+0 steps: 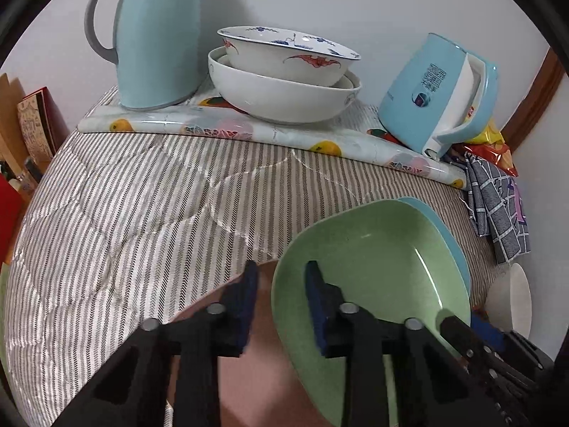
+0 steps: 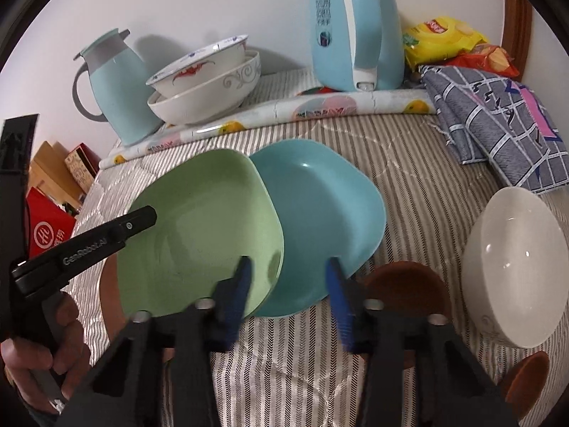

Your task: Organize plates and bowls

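Observation:
A green plate (image 1: 373, 277) (image 2: 199, 235) lies partly over a blue plate (image 2: 320, 220) (image 1: 444, 235) on the striped cloth. My left gripper (image 1: 281, 306) is open, its jaws astride the green plate's near rim; one finger (image 2: 117, 231) shows over the plate in the right wrist view. My right gripper (image 2: 288, 291) is open, its jaws astride the near edges of both plates. A white bowl (image 2: 515, 267) (image 1: 512, 299) stands at the right. Two nested bowls (image 1: 284, 78) (image 2: 206, 85) stand at the back.
A blue thermos jug (image 1: 156, 35) (image 2: 113, 85) and a blue kettle (image 1: 441, 96) (image 2: 355, 28) stand on a fruit-print mat (image 1: 249, 130) by the wall. A checked cloth (image 2: 498, 124) and snack bags (image 2: 448, 39) lie at the back right. Boxes (image 2: 53, 213) stand left of the table.

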